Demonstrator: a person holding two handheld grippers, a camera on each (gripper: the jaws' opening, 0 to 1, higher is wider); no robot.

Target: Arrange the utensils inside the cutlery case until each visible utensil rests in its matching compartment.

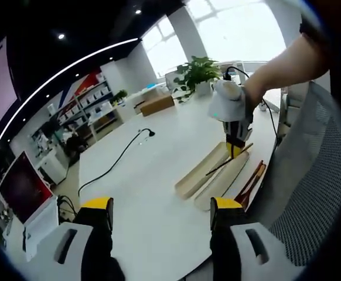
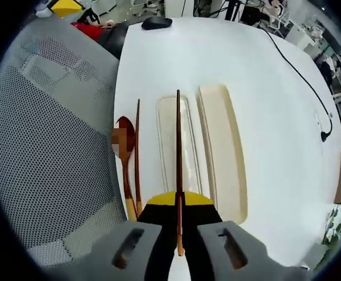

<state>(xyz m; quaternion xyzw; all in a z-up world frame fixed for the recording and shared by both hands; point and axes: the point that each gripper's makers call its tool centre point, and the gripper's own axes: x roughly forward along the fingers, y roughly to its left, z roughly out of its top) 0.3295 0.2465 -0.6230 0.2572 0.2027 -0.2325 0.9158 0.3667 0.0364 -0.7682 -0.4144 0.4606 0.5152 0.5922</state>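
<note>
Your right tool (image 2: 179, 225) grips one dark chopstick (image 2: 178, 158), held lengthwise over the clear case tray (image 2: 166, 146) on the white tabletop (image 2: 264, 76). The cream lid (image 2: 224, 146) lies just beside the tray. A second chopstick (image 2: 137, 152) and wooden spoon (image 2: 125, 161) rest at the tabletop's edge. Your left tool (image 1: 159, 216) hangs wide apart, holding nothing.
</note>
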